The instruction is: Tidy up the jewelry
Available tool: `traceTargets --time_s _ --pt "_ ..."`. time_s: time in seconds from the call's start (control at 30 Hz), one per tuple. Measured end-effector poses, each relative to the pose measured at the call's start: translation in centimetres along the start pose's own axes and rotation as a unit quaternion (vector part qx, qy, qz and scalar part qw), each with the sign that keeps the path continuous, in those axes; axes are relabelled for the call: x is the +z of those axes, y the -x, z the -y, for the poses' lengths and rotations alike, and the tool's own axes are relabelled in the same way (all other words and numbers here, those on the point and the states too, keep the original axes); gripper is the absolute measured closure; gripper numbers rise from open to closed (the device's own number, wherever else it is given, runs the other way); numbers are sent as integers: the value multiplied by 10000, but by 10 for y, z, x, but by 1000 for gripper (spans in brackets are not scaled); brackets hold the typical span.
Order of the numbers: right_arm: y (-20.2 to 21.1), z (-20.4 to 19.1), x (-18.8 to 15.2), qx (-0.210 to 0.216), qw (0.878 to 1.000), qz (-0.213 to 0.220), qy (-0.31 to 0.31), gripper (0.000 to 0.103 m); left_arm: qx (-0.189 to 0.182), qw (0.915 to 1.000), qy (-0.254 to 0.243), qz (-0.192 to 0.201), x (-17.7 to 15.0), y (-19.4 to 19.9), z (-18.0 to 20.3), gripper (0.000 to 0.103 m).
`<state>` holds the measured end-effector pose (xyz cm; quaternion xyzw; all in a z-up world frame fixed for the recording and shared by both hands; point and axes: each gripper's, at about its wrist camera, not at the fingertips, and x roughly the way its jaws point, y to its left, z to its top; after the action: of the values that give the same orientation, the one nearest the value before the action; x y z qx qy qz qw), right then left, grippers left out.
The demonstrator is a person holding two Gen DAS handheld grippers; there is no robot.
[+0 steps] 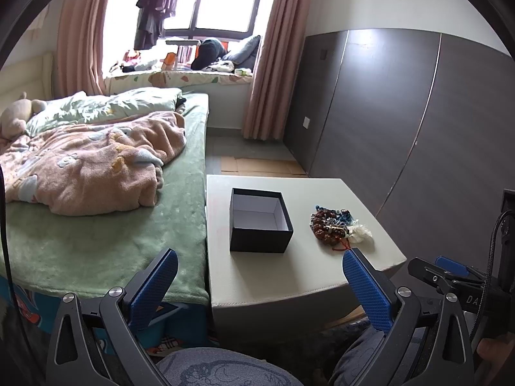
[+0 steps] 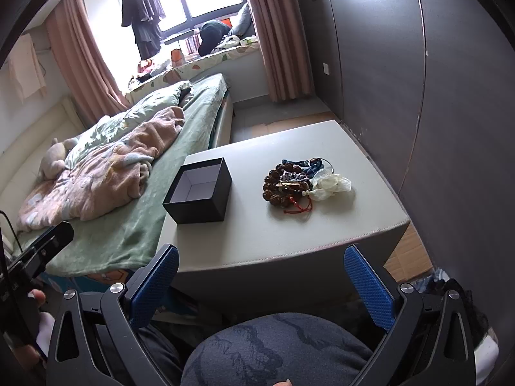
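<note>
A small pale table [image 2: 322, 231] stands beside the bed [image 1: 106, 244]. On it sits a black box [image 2: 199, 193] with no lid, close to the table's left edge, the side by the bed. Its white inside looks empty, so it seems ready to take things in.

The jewelry [image 2: 289, 183] lies in 1 heap near the table's right edge, well apart from the box. It is a tangle of brown beads, blue beads, a red cord and a soft white bit [image 2: 331, 186] that touches the beads. Because the strings are heaped together, lifting 1 string may drag the others along.

The left gripper [image 1: 260, 283] hangs in front of the table's near edge, lined up with the box. Its blue fingers are spread wide and hold nothing. The right gripper [image 2: 260, 280] also waits in front of the near edge, fingers spread wide, nothing between them. It is on the heap's side, so it is probably the one to reach for the beads first.

No piece is in the box yet, so the tidying looks like it is just starting.
</note>
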<state>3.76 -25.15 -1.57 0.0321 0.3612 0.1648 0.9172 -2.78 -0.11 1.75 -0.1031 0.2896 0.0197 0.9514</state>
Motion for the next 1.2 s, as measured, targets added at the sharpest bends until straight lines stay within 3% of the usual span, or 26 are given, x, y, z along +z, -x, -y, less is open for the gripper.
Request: traceTargets --time_s 1.2 --pt "2 3 1 -16 10000 17 -51 0 121 9999 44 94 -3 -1 -9 1"
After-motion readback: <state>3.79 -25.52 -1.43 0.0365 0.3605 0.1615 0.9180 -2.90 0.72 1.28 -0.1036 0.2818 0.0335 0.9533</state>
